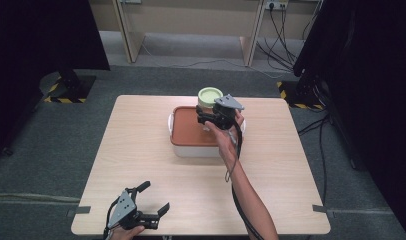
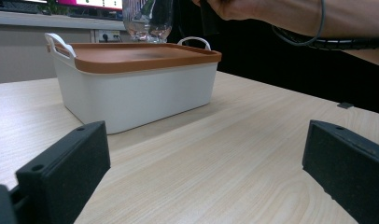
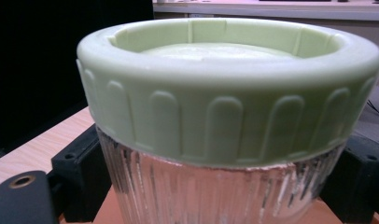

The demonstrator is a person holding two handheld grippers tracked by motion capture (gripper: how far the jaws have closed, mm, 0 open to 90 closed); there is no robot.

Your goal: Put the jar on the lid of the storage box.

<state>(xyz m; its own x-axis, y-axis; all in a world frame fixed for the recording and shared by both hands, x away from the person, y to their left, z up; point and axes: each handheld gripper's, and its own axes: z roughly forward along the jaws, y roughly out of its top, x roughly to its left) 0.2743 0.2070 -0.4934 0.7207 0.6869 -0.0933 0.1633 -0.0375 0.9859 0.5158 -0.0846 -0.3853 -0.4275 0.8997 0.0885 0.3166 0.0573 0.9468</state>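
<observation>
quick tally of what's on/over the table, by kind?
Jar, clear ribbed body with green lid: 1
Box, white with orange lid: 1
Tools: 2, left tool and right tool
Total: 4

A lab or test room is showing here. Black curtains (image 1: 46, 30) are hanging either side, cables (image 1: 283, 45) are trailing beyond the right gripper (image 1: 207, 119), and hazard-taped stand bases (image 1: 66, 90) are sitting nearby.
</observation>
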